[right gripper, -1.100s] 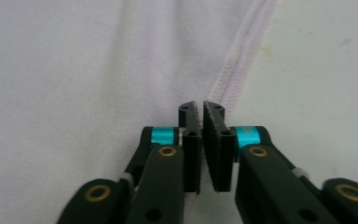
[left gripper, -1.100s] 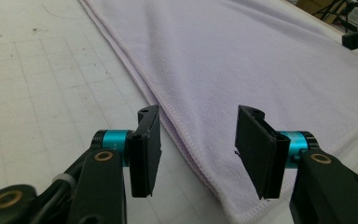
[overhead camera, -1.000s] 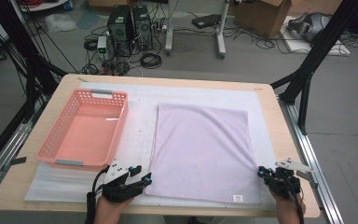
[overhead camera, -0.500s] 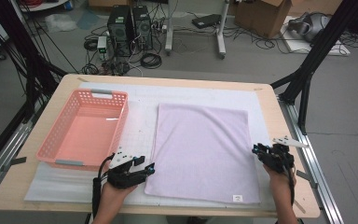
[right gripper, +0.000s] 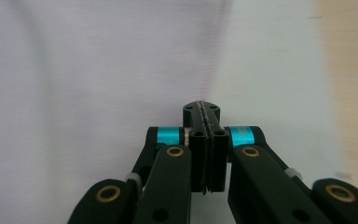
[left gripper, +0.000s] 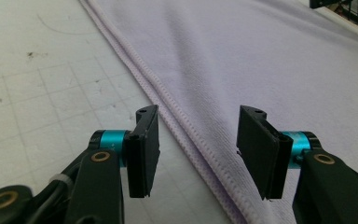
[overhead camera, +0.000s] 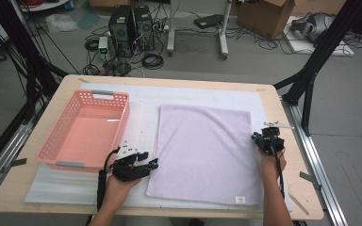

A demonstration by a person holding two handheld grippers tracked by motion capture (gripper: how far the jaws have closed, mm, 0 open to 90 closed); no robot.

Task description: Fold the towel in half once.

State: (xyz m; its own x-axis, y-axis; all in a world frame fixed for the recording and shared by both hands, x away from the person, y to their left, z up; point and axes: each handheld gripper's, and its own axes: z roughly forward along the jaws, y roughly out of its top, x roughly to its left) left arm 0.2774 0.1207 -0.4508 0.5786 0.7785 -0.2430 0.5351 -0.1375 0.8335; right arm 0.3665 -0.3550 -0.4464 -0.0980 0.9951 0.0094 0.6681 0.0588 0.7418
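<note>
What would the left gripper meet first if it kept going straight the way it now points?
Most likely the lilac towel: its stitched hem already runs between the open jaws of the left gripper, which points across the cloth. Its height above the cloth is hard to judge.

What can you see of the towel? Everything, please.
The towel is pale lilac, looks like soft terry, with a stitched hem and a small white tag near its front right corner. It lies flat and spread out, roughly rectangular, on the white mat right of the basket. The left gripper straddles its left hem with open jaws, pads apart from the cloth. The right gripper sits at its right edge, jaws shut; contact unclear.
</note>
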